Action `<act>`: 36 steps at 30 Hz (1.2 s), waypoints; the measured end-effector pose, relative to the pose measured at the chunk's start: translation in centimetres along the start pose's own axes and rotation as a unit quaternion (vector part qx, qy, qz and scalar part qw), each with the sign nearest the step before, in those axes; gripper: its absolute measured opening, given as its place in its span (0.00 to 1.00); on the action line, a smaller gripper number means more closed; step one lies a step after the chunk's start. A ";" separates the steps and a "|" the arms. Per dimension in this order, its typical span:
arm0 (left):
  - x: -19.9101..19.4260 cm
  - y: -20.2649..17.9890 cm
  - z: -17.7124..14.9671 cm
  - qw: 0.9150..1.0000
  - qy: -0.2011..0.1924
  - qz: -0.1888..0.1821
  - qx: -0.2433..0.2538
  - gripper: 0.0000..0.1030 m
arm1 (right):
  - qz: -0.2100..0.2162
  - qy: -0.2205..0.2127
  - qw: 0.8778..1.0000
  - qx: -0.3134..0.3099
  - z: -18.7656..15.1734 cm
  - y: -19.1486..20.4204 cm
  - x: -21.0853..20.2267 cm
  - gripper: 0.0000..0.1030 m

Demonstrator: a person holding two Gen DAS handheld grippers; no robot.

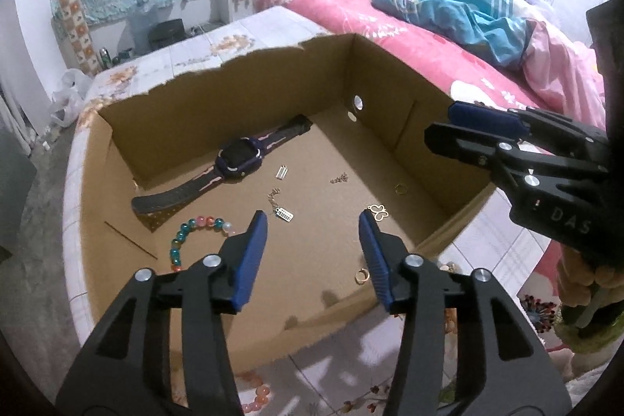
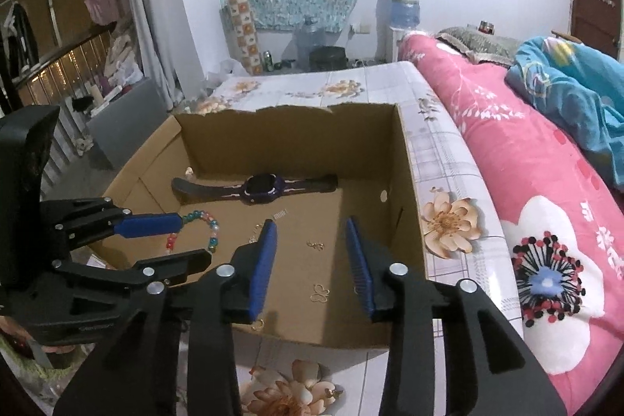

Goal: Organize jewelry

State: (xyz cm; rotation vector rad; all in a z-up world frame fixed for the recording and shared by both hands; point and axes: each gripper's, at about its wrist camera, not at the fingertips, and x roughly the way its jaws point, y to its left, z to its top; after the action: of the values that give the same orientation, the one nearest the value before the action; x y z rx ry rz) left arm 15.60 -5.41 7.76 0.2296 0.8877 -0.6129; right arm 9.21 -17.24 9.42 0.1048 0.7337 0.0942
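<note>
Over the box: we hold both grippers above the near side of an open cardboard box (image 1: 249, 92) that sits on a floral tablecloth (image 2: 448, 158).
Left gripper (image 1: 312, 232): our fingers are spread wide with nothing between them, poised over the near part of the box floor.
Right gripper (image 2: 310, 248): our fingers are also spread apart and hold nothing; in the left wrist view this gripper comes in from the right, above the box's right wall.
Watch (image 1: 238, 158): we see a dark smartwatch lying flat along the far wall of the box, its strap stretched out left and right.
Bead bracelet (image 1: 195, 232): a string of teal, pink and orange beads curves on the box floor near the left side, just left of our left gripper's left finger.
Butterfly pendant (image 1: 377, 212): a gold butterfly outline lies on the floor near the right, just beyond the tip of our left gripper's right finger.
Charm on chain (image 1: 281, 209): a small silver tag on a short chain lies near the middle of the floor.
Silver charm (image 1: 282, 172): a second small tag lies just near of the watch.
Small chain piece (image 1: 339, 177): it lies right of centre, apart from the rest.
Gold ring (image 1: 400, 188): it sits close to the right wall.
Second ring (image 1: 362, 276): a gold ring lies by the near wall, beside our left gripper's right finger.
Bed (image 2: 526, 182): a pink flowered cover lies right of the table.
</note>
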 end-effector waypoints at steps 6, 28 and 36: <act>-2.3 -0.6 -0.6 1.000 -0.023 0.010 0.006 0.64 | 0.002 -0.021 1.000 0.008 -0.1 -0.1 -2.1 0.51; -6.7 -1.2 -9.8 0.999 -0.019 0.027 -0.014 0.85 | -0.134 0.027 0.991 0.012 -7.8 -7.1 -9.5 0.86; -4.6 -1.7 -15.4 0.997 0.055 0.011 -0.051 0.85 | -0.081 0.125 0.989 -0.007 -13.5 -3.7 -4.8 0.86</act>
State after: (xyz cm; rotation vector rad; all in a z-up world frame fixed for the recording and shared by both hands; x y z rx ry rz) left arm 2.34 1.73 1.84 0.1822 1.0196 -0.5364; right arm -3.20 -20.67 2.15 0.0188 0.9883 -0.0431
